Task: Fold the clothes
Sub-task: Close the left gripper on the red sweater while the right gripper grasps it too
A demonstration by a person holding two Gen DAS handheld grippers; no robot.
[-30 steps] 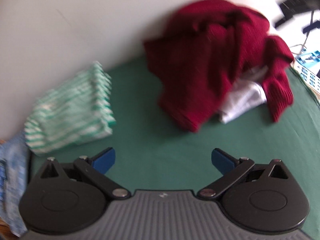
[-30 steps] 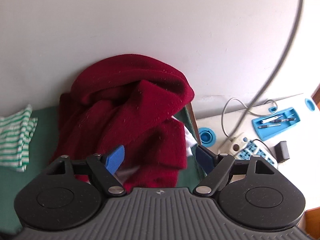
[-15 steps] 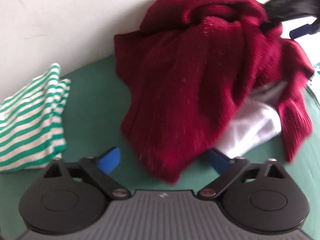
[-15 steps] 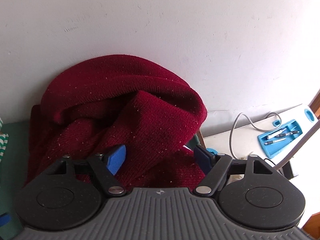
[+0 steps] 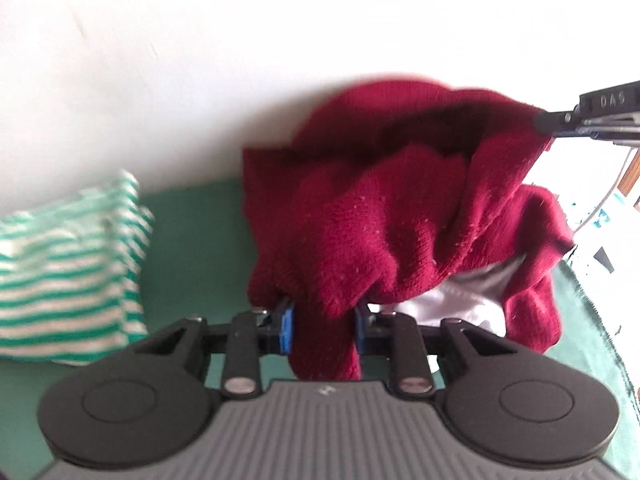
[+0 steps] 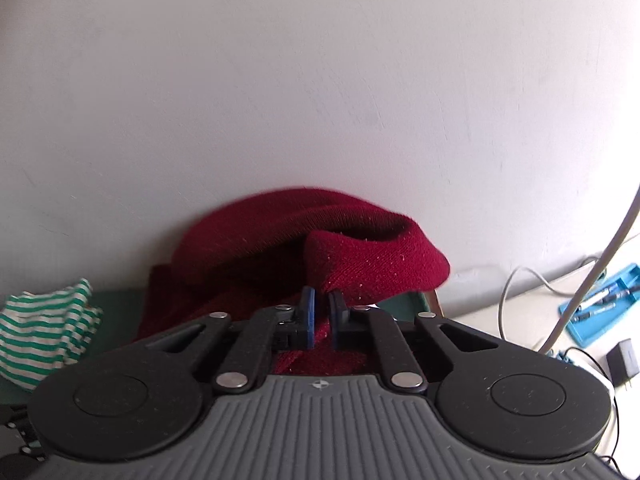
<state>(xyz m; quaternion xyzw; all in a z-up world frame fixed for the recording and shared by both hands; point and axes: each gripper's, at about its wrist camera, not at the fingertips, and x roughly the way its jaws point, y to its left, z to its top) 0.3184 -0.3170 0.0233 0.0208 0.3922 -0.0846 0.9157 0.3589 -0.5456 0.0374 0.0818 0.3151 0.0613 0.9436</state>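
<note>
A dark red knit sweater [image 5: 380,220] lies heaped on the green table cover [image 5: 192,248] against the white wall. My left gripper [image 5: 322,330] has its jaws closing on a hanging fold at the sweater's near edge, and the blue pads press on the knit. In the right wrist view the right gripper [image 6: 322,316] is shut on a fold of the same sweater [image 6: 360,264]. The left wrist view shows that right gripper [image 5: 548,124] holding the sweater's upper right edge up. A white garment [image 5: 460,300] peeks out from under the sweater.
A folded green-and-white striped garment [image 5: 68,276] lies to the left on the cover, also seen as the striped garment [image 6: 44,332]. To the right, a side table holds a blue pen tray [image 6: 604,304], a grey cable [image 6: 532,280] and a black adapter [image 6: 624,364].
Both grippers were open and clear of the sweater; they moved in and closed on its folds. The sweater's right edge has been raised.
</note>
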